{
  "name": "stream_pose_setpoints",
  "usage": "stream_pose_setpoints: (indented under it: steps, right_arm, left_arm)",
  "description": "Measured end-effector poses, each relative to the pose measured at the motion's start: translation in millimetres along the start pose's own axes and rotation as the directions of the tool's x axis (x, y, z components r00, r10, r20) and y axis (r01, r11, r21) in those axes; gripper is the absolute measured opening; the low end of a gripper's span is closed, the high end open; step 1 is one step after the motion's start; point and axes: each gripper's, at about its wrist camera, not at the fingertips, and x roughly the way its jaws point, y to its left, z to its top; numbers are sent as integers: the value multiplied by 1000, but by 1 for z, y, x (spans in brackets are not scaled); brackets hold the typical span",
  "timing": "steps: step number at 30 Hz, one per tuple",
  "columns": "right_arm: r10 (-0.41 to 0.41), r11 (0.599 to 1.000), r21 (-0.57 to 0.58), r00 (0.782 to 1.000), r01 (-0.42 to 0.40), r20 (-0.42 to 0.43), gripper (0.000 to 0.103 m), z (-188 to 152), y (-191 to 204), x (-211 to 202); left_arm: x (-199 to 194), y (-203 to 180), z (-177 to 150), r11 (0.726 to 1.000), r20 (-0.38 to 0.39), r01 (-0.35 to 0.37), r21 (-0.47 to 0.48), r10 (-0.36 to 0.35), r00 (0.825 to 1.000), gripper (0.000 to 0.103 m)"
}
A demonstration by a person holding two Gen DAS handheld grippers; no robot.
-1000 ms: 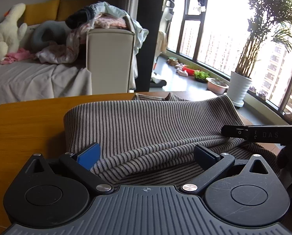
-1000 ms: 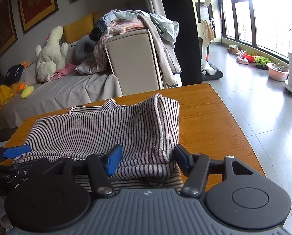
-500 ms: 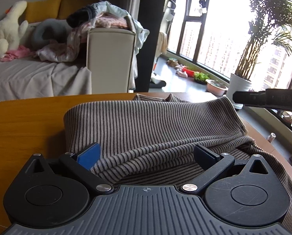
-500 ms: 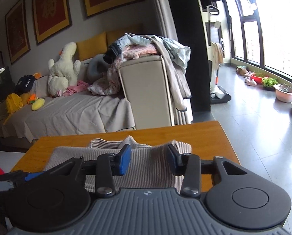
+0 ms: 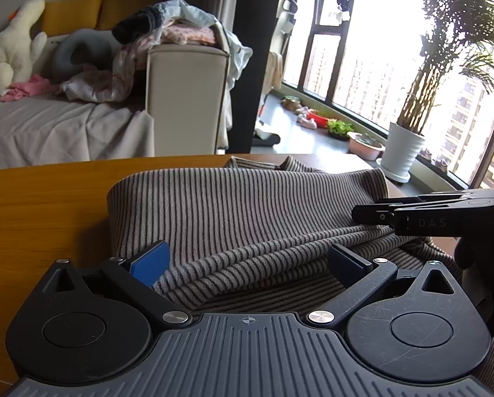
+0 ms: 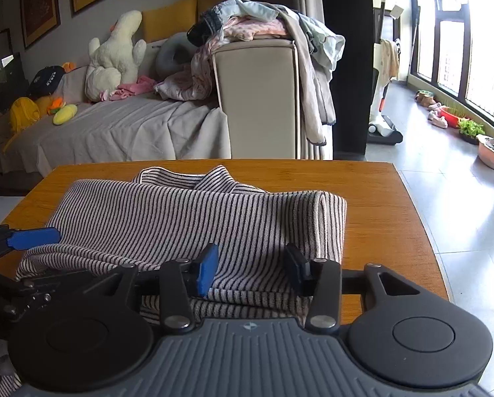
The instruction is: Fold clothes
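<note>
The left gripper (image 5: 247, 261) is sitting low and level over the near edge of the striped garment (image 5: 247, 205), pointing forward across the tabletop (image 5: 41, 205). Its jaws are standing wide apart, with a raised ridge of the fabric lying between the blue pad and the dark pad; neither pad is pressing on the cloth.

The right gripper (image 6: 252, 266) is sitting at a similar low, level pose over the garment's right near portion. Its jaws are standing apart, though narrower than the left pair, and fabric is showing in the gap between them. In the left wrist view, the right gripper's black fingers (image 5: 412, 215) are reaching in from the right edge, lying just above the ridge; contact cannot be determined there.

The striped garment is lying folded on the tabletop, spanning most of its width. The material is a soft ribbed knit with thin dark stripes on a pale grey-beige ground. Its right side is forming a rounded, doubled-over fold (image 6: 329, 218), and a collar section (image 6: 214, 175) is protruding at the far edge. The tabletop is smooth orange-brown wood.
</note>
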Motion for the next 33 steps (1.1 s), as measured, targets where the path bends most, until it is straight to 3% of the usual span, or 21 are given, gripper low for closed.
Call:
stream_pose_setpoints:
  steps: [6, 12, 14, 16, 19, 22, 26, 31, 33]
  right_arm:
    - [34, 997, -70, 997, -30, 66, 46, 49, 13, 0]
    - [22, 997, -73, 998, -26, -54, 46, 70, 17, 73]
    - [40, 998, -46, 993, -45, -107, 34, 68, 14, 91]
    - [40, 998, -36, 994, -44, -97, 16, 61, 14, 93]
    - [85, 996, -8, 996, -85, -35, 10, 63, 11, 65]
    - [156, 988, -26, 986, -155, 53, 8, 68, 14, 6]
    - [219, 974, -85, 971, -211, 100, 6, 52, 21, -73]
    - [264, 962, -79, 964, -262, 15, 6, -1, 25, -127]
    - [255, 963, -87, 967, -256, -26, 6, -20, 30, -129]
  left_arm:
    - [2, -4, 3, 999, -30, 3, 33, -2, 1000, 103]
    - [-23, 16, 20, 997, -34, 64, -50, -66, 997, 103]
    - [-40, 24, 28, 997, -3, 53, -51, -54, 999, 103]
    - [-54, 32, 35, 998, 31, 30, -57, -28, 999, 103]
    - [-67, 45, 47, 996, 60, 3, -84, 2, 998, 103]
    - [-78, 51, 54, 995, 74, -22, -100, 30, 997, 103]
    - [-96, 46, 61, 995, 110, -1, -103, 13, 994, 103]
    - [-111, 29, 65, 995, 137, 32, -95, -19, 990, 103]
    - [-116, 20, 65, 996, 140, 45, -78, -33, 990, 103]
